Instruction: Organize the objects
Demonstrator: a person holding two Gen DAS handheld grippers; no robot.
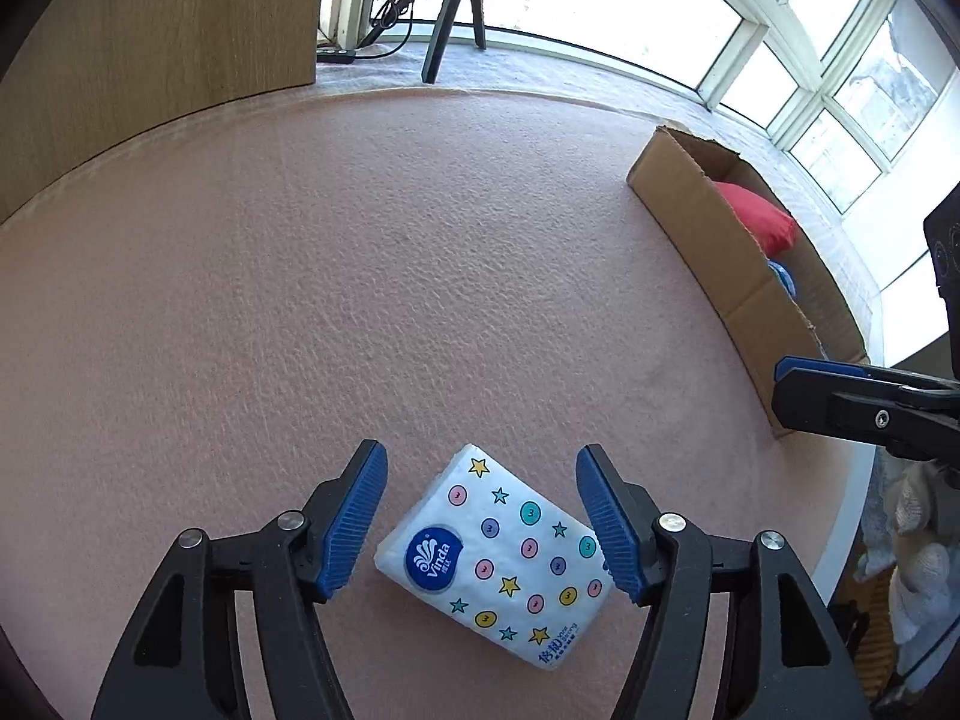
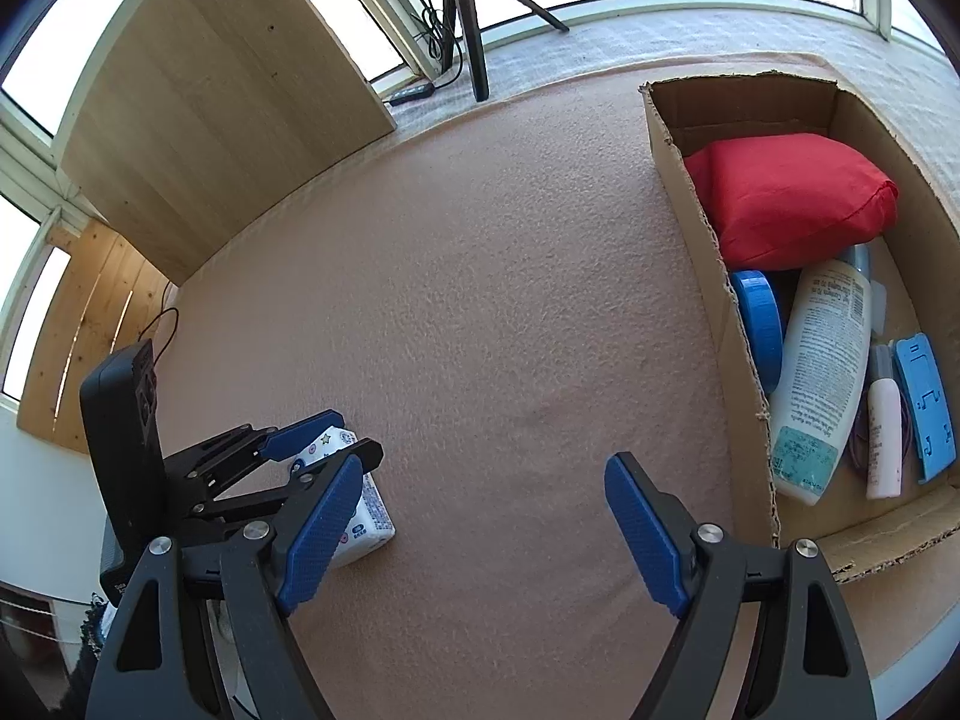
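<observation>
Blue-padded left gripper [image 1: 480, 525]: jaws apart, straddling the tissue pack [image 1: 501, 558] without pressing it; clear gaps show on both sides of the pack in the left wrist view, so nothing is clamped.

Tissue pack: white wrapper printed with stars and coloured dots, round blue brand mark. Lies flat and skewed on the pink felt mat [image 1: 360, 300], well apart from the cardboard box [image 2: 708, 252] and on the side of the box away from the windows. Only loose item seen on the mat.

Right gripper [image 2: 483, 531]: jaws apart, empty, hanging over bare mat just beside the near corner of the box, between the box and the tissue pack.

Cardboard box, landmark and apparent collecting container: open top, torn rim, standing at the mat's edge by the windows. Contents seen from the right wrist view:
- red cushion [image 2: 792, 198], far end of the box
- blue lid [image 2: 762, 324], against the box's near wall
- white bottle [image 2: 825, 372], lying along the middle
- small white tube [image 2: 883, 438], beside the bottle
- blue flat plastic piece [image 2: 924, 408], against the box's outer wall

Other: tripod [image 2: 471, 18] and wooden panel [image 2: 222, 114], beyond the mat, far from the box.

Progress, as a judgement: mostly done. Five items are boxed; the tissue pack appears to be the last one out. Remaining: close on the pack, carry it across the mat to the box, release it into the free space near the bottle.
</observation>
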